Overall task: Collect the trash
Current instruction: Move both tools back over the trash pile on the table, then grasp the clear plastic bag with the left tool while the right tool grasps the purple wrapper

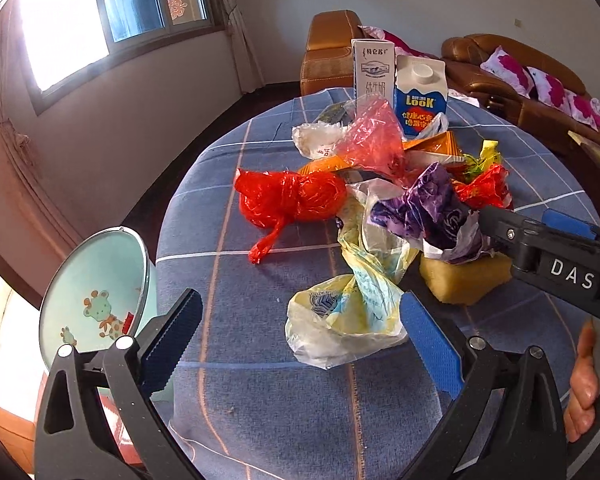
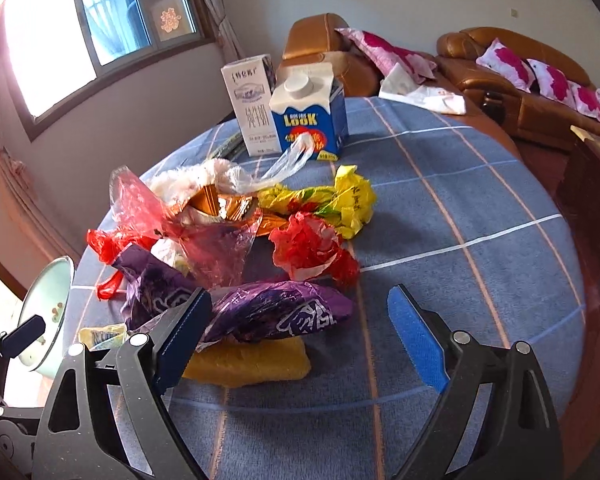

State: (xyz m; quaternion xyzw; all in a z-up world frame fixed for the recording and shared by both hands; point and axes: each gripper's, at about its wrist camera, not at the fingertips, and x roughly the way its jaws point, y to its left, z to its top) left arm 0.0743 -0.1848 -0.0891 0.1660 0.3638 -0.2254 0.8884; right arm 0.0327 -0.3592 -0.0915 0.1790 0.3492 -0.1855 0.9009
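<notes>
A pile of trash lies on the round table with the blue plaid cloth (image 1: 228, 360). It holds a knotted red bag (image 1: 288, 198), a clear and yellow bag (image 1: 348, 312), a purple wrapper (image 1: 424, 208) (image 2: 276, 312), a yellow sponge (image 1: 464, 276) (image 2: 248, 360), a crumpled red wrapper (image 2: 308, 248) and a yellow wrapper (image 2: 340, 200). My left gripper (image 1: 300, 340) is open, just short of the clear and yellow bag. My right gripper (image 2: 304, 336) is open, its fingers either side of the purple wrapper and sponge. It shows in the left wrist view (image 1: 500, 232) touching the purple wrapper.
A white milk carton (image 2: 250, 104) and a blue LOOK carton (image 2: 312, 116) stand at the table's far side. A pale green bin with a frog picture (image 1: 96, 292) is tilted at the table's left edge. Brown sofas (image 2: 520, 80) stand behind.
</notes>
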